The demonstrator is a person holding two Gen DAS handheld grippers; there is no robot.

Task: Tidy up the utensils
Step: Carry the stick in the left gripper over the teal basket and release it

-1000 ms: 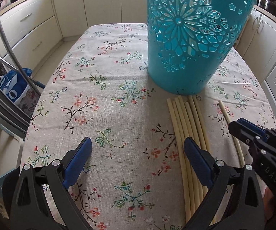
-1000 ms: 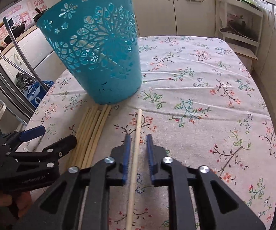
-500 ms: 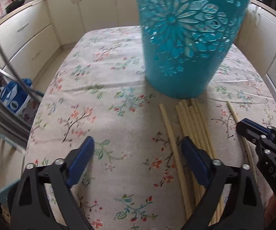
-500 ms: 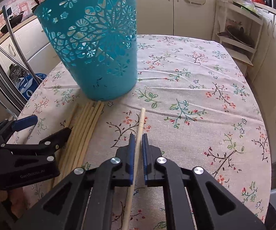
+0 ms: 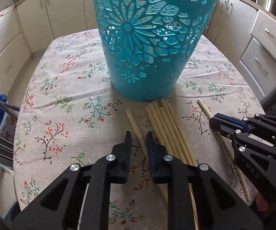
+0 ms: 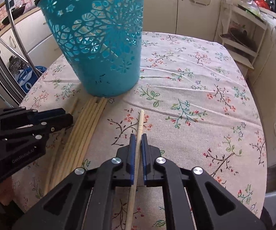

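The left gripper (image 5: 139,140) straddles one loose pale stick (image 5: 136,128), its jaws narrowed but apart, with slim gaps showing on both sides of the wood. The right gripper (image 6: 137,143) is clamped on a second separate stick (image 6: 140,122), whose tip juts forward past the pads (image 6: 132,153). Both sticks lie flat on the floral tablecloth (image 6: 195,99). Between the two grippers lies a bundle of sticks (image 5: 166,130), about five side by side and touching, so roughly seven on the cloth in all. Beyond them, the bundle's far ends reach the foot of one upright teal cut-out basket (image 5: 149,44). Through its holes at least one pale stick (image 6: 107,48) shows inside, leaning.
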